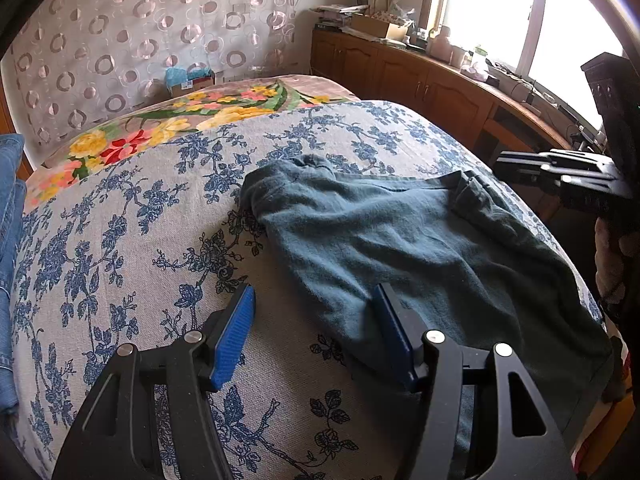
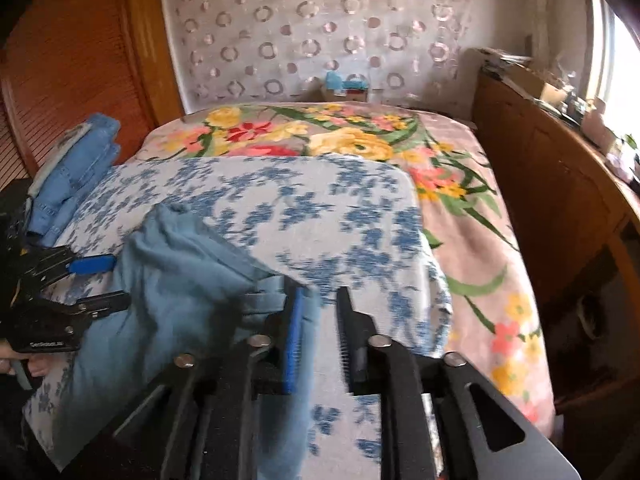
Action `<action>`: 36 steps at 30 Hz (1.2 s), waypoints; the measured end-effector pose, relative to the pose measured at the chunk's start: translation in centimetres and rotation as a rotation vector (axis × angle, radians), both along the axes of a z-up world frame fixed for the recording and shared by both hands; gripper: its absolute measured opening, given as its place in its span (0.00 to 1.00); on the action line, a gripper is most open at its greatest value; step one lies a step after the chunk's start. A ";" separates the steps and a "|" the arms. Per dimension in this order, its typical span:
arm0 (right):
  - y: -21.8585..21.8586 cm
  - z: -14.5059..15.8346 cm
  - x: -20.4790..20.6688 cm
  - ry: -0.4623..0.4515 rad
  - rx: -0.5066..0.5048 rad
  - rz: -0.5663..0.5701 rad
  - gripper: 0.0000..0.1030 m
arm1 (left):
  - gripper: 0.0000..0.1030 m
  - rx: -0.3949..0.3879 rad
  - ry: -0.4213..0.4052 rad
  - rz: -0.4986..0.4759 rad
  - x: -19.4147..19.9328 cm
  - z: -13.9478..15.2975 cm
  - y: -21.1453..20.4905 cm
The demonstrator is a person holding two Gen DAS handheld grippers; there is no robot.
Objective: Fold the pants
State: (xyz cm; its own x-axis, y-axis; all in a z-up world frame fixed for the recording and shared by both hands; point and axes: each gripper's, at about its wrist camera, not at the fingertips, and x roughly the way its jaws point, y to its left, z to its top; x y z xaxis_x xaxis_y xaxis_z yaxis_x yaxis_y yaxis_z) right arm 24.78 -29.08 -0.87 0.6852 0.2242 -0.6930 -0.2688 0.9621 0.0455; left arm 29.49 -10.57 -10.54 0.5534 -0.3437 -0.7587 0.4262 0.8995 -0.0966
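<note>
From the left wrist, one pair of teal pants [image 1: 420, 240] is seen rumpled on the floral bedspread [image 1: 132, 220]; the left gripper [image 1: 314, 304] is held spread over their near edge, nothing pinched. From the right wrist, the right gripper [image 2: 318, 300] is seen narrowly parted beside the cloth, nothing gripped. A single layer could be caught, skewing the fold. One stack of jeans [image 2: 76, 168] is counted.

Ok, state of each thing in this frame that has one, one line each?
Pants: rumpled on the bed, not yet folded flat.
Left gripper: open, one finger over the pants' edge, no grip.
Right gripper: open, narrow gap, at the pants' edge.
Jeans: folded, stacked at the bed's side.
</note>
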 end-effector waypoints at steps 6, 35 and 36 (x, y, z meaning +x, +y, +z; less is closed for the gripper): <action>1.7 -0.7 0.0 0.025 -0.012 0.108 0.24 | 0.61 0.001 0.000 0.000 0.0 0.0 0.0; -3.5 -1.7 0.8 0.050 -0.027 -0.072 0.24 | 0.61 -0.001 -0.002 0.006 0.0 0.0 0.0; -3.7 -1.4 0.6 0.043 -0.022 -0.077 0.25 | 0.61 -0.004 -0.006 0.010 0.0 0.0 0.2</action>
